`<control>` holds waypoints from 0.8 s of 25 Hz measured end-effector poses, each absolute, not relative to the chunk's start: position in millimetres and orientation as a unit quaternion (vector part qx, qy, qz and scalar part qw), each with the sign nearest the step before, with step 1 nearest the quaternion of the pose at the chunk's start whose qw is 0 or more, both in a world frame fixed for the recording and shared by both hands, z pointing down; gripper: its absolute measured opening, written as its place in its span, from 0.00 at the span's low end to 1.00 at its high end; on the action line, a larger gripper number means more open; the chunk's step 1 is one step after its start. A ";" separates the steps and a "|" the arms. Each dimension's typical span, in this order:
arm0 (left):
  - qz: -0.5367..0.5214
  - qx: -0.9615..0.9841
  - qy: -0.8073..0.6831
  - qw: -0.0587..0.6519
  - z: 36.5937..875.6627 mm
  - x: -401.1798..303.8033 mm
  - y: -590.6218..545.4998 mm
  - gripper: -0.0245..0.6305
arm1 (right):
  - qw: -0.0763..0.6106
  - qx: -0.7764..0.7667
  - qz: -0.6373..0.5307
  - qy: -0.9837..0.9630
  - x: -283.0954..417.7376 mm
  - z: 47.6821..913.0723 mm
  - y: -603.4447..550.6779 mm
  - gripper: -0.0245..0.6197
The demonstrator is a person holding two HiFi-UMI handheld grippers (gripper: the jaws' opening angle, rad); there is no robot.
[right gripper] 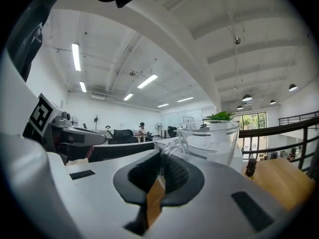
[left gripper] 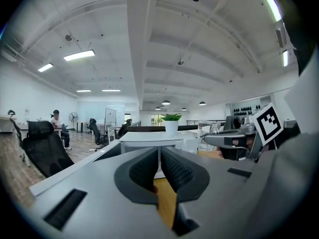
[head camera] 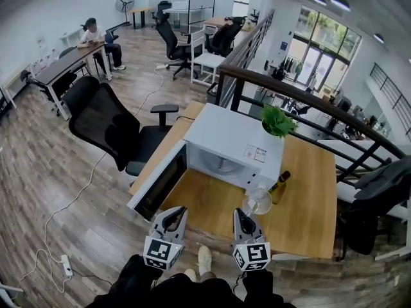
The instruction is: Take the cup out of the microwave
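A clear glass cup (head camera: 257,202) with a handle hangs in the air in front of the white microwave (head camera: 234,147), whose door (head camera: 158,183) stands swung open to the left. My right gripper (head camera: 247,218) is shut on the cup's handle. In the right gripper view the cup (right gripper: 212,141) stands upright just past the jaws, with its thin handle (right gripper: 169,151) pinched between the pads. My left gripper (head camera: 173,220) hovers beside it near the door, shut with nothing in it (left gripper: 159,171). From the left gripper view, the cup (left gripper: 209,131) shows at the right gripper's tip.
A potted plant (head camera: 277,120) stands on top of the microwave and a dark bottle (head camera: 280,181) on the wooden table (head camera: 308,197) to its right. A black office chair (head camera: 106,124) is at the table's left, a railing (head camera: 308,98) behind. A person (head camera: 96,40) sits far off.
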State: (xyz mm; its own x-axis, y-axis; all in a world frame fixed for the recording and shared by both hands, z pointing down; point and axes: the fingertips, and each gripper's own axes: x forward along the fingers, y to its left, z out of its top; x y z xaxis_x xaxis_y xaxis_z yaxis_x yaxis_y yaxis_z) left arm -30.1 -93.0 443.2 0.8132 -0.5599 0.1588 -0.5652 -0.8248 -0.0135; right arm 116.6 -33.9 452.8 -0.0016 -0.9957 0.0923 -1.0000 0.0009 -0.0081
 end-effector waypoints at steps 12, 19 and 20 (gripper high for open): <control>0.068 0.970 -0.233 0.005 441.8 -9.3 -42.9 0.09 | 0.033 0.748 0.027 -0.663 120.7 452.3 45.0 0.06; 0.067 0.974 -0.217 0.001 440.7 -3.5 -27.5 0.09 | 0.031 0.757 0.028 -0.652 121.3 452.6 66.5 0.06; 0.067 0.974 -0.217 0.000 440.7 -3.3 -27.0 0.09 | 0.031 0.758 0.028 -0.651 121.3 452.9 67.0 0.06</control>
